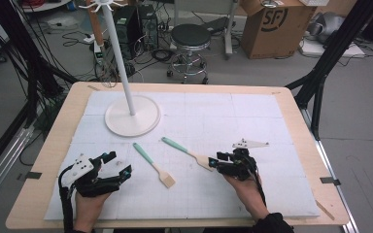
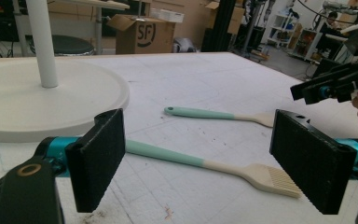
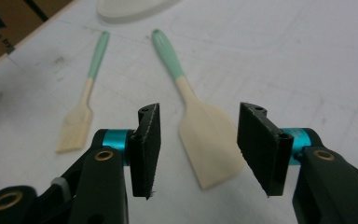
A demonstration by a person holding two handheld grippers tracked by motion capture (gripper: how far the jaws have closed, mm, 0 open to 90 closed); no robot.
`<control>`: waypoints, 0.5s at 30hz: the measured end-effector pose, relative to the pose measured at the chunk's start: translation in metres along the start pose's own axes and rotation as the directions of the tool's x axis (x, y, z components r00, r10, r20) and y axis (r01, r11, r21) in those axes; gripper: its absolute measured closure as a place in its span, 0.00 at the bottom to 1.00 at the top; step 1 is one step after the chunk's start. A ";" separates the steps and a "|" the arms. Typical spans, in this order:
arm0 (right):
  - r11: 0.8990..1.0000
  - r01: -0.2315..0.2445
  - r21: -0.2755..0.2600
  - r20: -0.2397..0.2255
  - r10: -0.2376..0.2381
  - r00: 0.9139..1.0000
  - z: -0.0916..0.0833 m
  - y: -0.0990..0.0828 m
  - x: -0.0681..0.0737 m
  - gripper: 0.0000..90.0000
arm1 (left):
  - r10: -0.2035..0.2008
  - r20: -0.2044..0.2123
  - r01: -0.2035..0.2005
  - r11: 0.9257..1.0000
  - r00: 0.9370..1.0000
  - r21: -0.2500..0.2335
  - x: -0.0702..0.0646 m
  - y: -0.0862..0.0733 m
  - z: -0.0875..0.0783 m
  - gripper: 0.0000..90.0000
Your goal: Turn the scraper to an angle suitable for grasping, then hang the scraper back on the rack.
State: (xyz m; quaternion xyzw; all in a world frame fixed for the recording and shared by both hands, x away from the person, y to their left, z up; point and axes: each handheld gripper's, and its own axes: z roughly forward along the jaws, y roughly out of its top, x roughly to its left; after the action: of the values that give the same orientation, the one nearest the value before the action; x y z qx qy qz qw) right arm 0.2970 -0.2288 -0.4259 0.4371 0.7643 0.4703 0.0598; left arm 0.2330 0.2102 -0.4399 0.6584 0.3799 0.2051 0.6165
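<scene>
Two mint-handled kitchen tools lie on the white mat. A spatula [image 1: 187, 151] lies right of centre and a pastry brush [image 1: 153, 165] to its left. My right gripper [image 1: 217, 162] is low at the spatula's blade. In the right gripper view its jaws [image 3: 198, 144] stand open on either side of the cream blade [image 3: 209, 140], and the pads do not touch it. The brush [image 3: 81, 119] lies further left. My left gripper [image 1: 119, 163] rests at the front left, open and empty. Its pads [image 2: 98, 154] frame the brush [image 2: 205, 164], which lies beyond them.
A white stand with a round base [image 1: 132, 116] and tall pole [image 1: 119, 53] sits on the mat's far left. The mat [image 1: 252, 121] covers a wooden table [image 1: 58, 131]. A stool [image 1: 189, 36] and a cardboard box [image 1: 272, 24] stand on the floor behind.
</scene>
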 end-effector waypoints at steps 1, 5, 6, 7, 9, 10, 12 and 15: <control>1.000 0.009 -0.009 0.000 -0.009 1.000 0.000 0.003 0.002 0.52 | -0.001 0.000 0.001 1.000 1.000 0.000 0.000 0.000 0.000 0.21; 0.999 0.022 -0.035 -0.020 -0.023 1.000 0.004 0.015 0.004 0.54 | 0.000 0.000 0.000 1.000 1.000 0.000 0.000 0.000 0.000 0.21; 0.999 0.022 -0.035 -0.022 -0.023 0.999 0.005 0.018 0.004 0.54 | -0.001 0.001 0.001 1.000 1.000 -0.001 0.000 0.000 0.000 0.21; 0.999 0.022 -0.037 -0.027 -0.023 0.999 0.007 0.020 0.005 0.54 | 0.000 0.003 0.000 1.000 1.000 0.001 0.000 0.000 0.000 0.21; 0.999 0.029 -0.039 -0.029 -0.030 0.999 0.010 0.025 0.006 0.56 | -0.001 0.004 0.001 1.000 1.000 0.001 0.001 0.000 0.000 0.21; 0.999 0.031 -0.036 -0.036 -0.032 0.999 0.011 0.028 0.006 0.56 | -0.001 0.003 0.001 1.000 1.000 0.002 0.001 0.000 0.000 0.21; 0.999 0.027 -0.029 -0.059 -0.029 0.998 0.016 0.033 0.005 0.59 | -0.002 0.005 0.002 1.000 1.000 0.003 0.001 0.000 0.000 0.21; 0.999 0.027 -0.017 -0.080 -0.028 0.996 0.023 0.040 0.006 0.61 | -0.001 0.003 0.001 1.000 1.000 0.003 0.000 0.000 0.001 0.21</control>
State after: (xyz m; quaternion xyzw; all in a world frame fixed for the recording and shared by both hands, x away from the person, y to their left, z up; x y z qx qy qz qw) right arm 0.3294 -0.2028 -0.4056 0.4068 0.7684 0.4925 0.0390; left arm 0.2336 0.2101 -0.4402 0.6593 0.3797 0.2035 0.6163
